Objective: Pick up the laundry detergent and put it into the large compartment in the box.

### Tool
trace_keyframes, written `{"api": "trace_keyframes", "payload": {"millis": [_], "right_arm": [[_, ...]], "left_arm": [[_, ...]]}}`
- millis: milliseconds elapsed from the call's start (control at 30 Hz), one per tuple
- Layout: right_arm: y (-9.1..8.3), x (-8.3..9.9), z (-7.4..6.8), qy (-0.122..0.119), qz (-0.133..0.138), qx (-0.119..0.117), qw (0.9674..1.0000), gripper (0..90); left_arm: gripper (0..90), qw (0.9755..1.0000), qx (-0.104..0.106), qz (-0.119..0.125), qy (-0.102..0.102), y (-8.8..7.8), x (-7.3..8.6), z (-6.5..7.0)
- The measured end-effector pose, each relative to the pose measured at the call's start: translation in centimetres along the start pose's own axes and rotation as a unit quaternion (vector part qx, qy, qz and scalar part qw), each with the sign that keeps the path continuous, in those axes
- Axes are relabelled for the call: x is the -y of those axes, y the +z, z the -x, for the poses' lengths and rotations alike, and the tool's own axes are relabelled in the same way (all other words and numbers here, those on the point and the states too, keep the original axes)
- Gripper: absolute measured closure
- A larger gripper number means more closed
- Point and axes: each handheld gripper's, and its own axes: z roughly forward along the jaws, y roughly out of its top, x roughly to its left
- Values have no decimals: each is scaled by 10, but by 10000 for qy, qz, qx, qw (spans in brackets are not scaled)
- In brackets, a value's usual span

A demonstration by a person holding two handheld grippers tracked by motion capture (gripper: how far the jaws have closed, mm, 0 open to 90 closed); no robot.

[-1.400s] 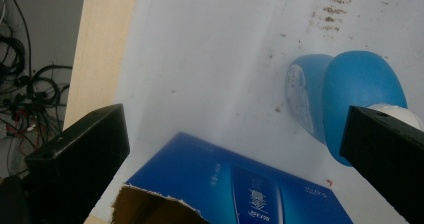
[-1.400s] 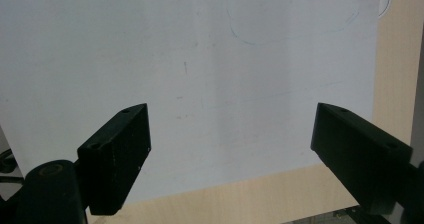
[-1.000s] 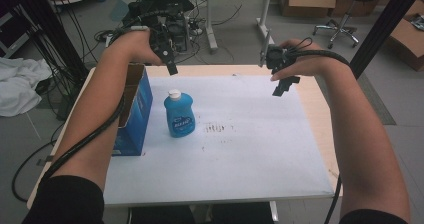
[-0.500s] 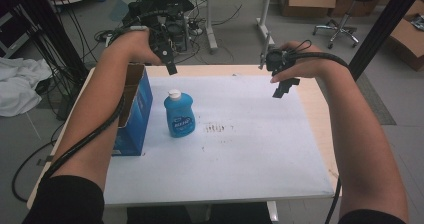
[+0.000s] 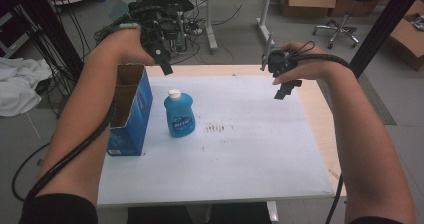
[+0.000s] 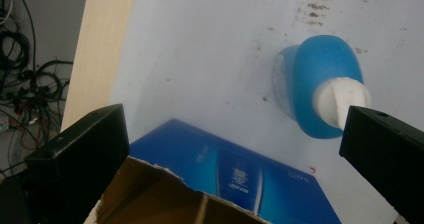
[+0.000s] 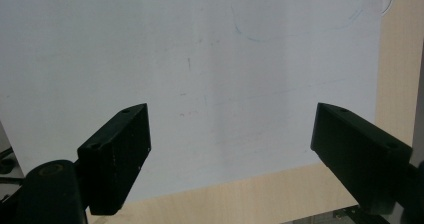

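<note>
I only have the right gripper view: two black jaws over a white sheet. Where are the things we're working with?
Observer: On the sheet's left part, in the high view: a blue bottle stands upright beside an open blue box.
Operator: Is the left gripper near them?
Observer: The left gripper hovers above the box's far end, jaws wide apart.
Operator: Is the bottle capped?
Observer: Yes, the left gripper view shows its white cap on.
</note>
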Motion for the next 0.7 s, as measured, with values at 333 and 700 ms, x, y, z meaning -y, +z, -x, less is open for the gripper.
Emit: {"api": "trace_keyframes", "payload": {"millis": [333, 700], "right_arm": [[4, -2, -4, 23, 49, -21, 10000, 163], [13, -12, -11, -121, 25, -51, 9999, 163]], "left_arm": [[1, 9999, 128, 61, -31, 3, 11, 23], [1, 9995, 238, 197, -81, 9, 26, 39]]}}
